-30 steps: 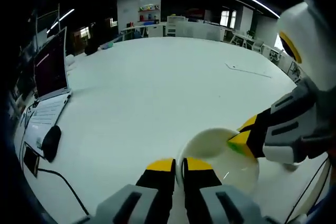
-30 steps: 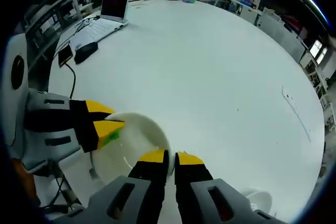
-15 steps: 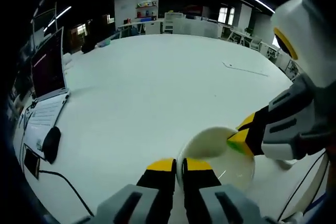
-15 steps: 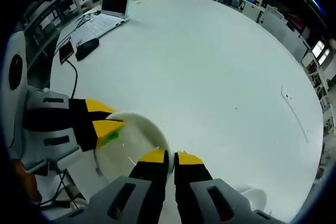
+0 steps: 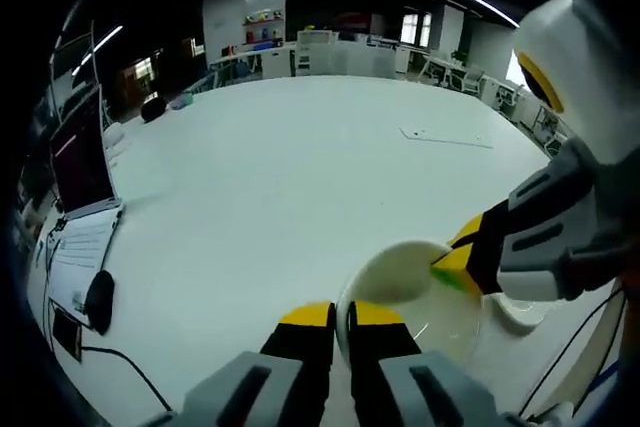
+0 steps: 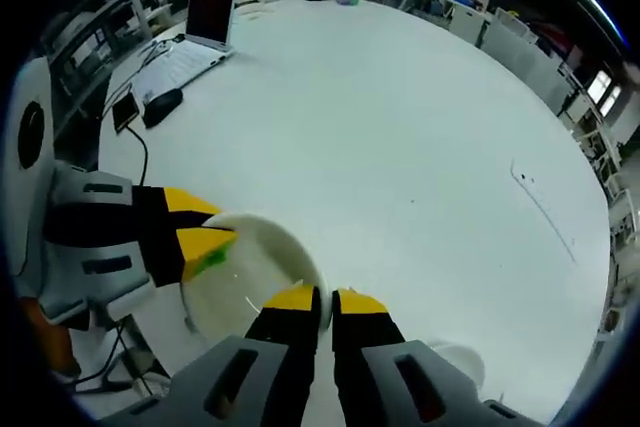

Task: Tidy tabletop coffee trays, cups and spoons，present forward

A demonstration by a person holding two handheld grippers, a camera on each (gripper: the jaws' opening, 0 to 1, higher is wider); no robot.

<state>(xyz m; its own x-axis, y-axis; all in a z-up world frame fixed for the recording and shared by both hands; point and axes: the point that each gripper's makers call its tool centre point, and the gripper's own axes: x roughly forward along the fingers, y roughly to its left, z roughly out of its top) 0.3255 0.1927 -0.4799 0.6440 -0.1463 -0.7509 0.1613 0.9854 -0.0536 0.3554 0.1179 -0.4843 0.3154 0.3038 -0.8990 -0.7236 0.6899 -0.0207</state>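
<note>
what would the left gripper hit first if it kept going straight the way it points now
The left gripper is shut on the rim of a white saucer, which would travel with it. Past that, only bare white table lies ahead. The way looks free, though depth is hard to judge through the fisheye.

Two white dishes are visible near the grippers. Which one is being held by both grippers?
The larger white saucer, pinched at its rim by the left gripper and the right gripper. The smaller dish lies apart on the table, untouched.
</note>
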